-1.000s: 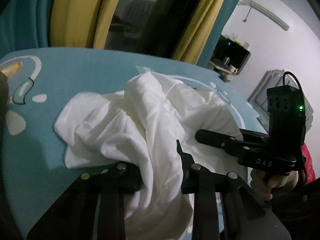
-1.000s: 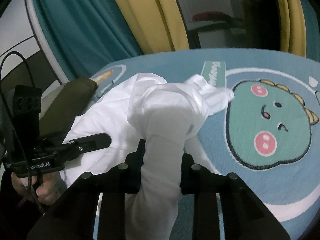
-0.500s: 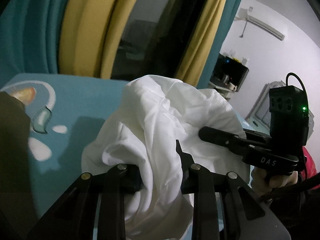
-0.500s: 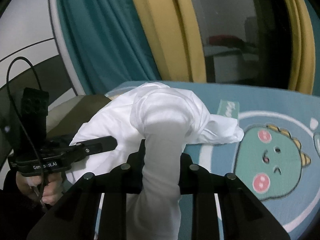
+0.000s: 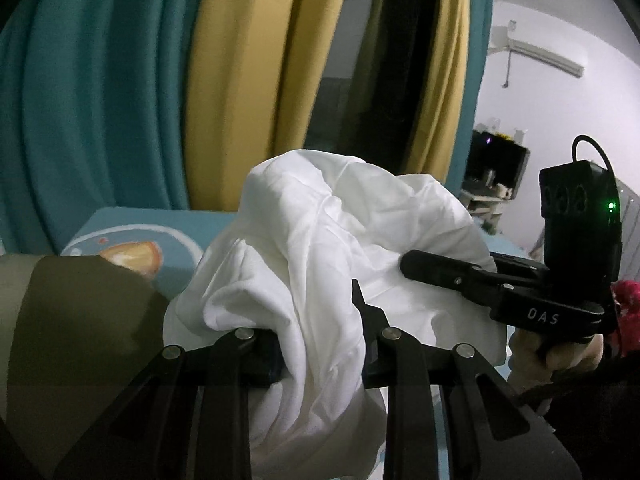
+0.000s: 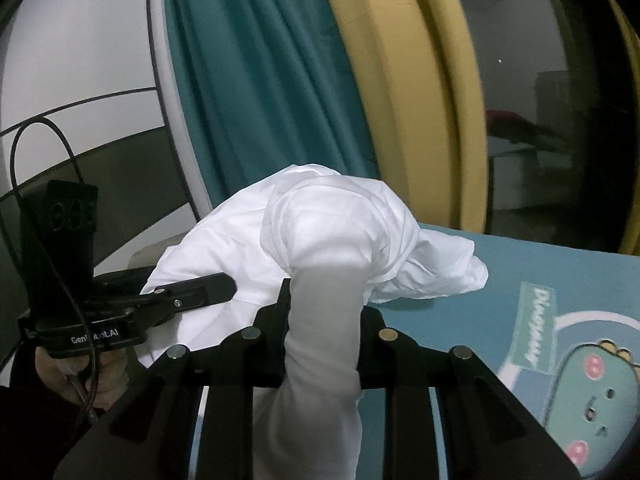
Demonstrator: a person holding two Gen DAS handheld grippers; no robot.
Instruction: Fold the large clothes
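I note a plain white crumpled cloth garment, a teal bedsheet with green cartoon dinosaur print, and teal-and-mustard striped curtains.

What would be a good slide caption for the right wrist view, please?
Right gripper clamps a bunched white cotton garment above the blue dinosaur-print mat; left gripper grips it alongside.

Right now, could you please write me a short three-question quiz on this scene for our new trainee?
1. True or false: the left gripper is shut on the white garment.
2. What does the right gripper hold? A) a yellow curtain B) the white garment C) nothing
3. Which cartoon animal is printed on the teal mat?

Key: 1 true. 2 B. 3 a green dinosaur.
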